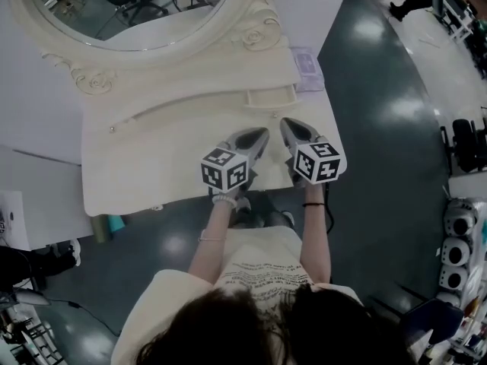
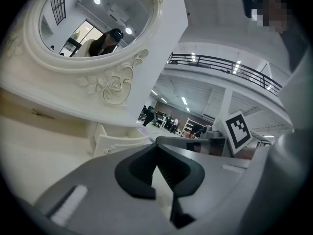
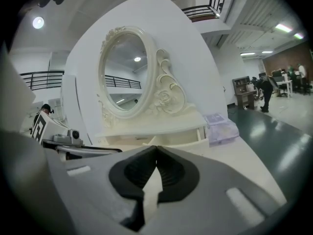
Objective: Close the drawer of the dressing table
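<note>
- While the drawer [image 1: 270, 97] juts out from the desk's [image 1: 152, 162] rear unit, I see it untouched.
- Left tongs [image 1: 261, 135]: jaws together, empty, near it.
- Right tongs [image 1: 289, 125]: likewise closed, empty.

A big workshop-like hall: shiny grey floor [image 1: 380, 90], upstairs balcony railing [image 2: 220, 62], far desks [image 3: 286, 82] with people [image 3: 264, 89].

A lavender patterned packet [image 1: 307, 68] lies just beside the foot of a white partition [image 1: 323, 6]. The glossy dark-green floor [image 1: 380, 128] mirrors ceiling lights. A small teal object [image 1: 116, 223] stands on that floor. A black railing [image 2: 220, 62] lines an upper gallery.
</note>
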`<state>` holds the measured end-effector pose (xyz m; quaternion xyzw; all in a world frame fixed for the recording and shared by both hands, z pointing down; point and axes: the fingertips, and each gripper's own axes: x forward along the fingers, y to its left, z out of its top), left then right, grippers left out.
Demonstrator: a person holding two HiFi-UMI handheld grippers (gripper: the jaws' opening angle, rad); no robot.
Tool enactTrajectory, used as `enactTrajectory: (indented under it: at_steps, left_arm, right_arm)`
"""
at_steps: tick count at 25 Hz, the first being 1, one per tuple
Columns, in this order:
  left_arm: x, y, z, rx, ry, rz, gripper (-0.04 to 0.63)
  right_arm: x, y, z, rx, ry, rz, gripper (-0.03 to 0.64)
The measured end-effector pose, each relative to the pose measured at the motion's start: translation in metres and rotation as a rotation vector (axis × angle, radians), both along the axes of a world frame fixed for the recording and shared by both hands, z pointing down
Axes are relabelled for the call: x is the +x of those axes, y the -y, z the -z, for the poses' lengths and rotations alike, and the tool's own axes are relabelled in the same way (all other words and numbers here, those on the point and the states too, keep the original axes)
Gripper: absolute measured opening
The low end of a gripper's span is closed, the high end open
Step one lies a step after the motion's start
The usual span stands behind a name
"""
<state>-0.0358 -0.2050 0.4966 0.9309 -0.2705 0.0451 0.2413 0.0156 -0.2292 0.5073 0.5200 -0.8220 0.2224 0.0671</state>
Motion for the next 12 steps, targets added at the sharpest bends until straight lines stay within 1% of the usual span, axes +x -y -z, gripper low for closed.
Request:
enactTrajectory:
  at_steps: [5, 10, 12]
  left_arm:
    - [-0.008, 0.002, -0.005, -0.016, 0.004, -0.014, 0.000]
    - [-0.012, 0.008, -0.004, -0.032, -0.011, 0.008, 0.000]
    - [-0.011, 0.010, -0.007, -0.041, -0.015, 0.014, 0.000]
  right_arm:
    - [-0.006, 0.004, -0.009, -0.044, 0.022, -0.028, 0.003]
    - [-0.006, 0.008, -0.020, -0.096, -0.001, -0.042, 0.005]
    - [-0.006, 0.011, -0.024, -0.115, -0.001, -0.043, 0.015]
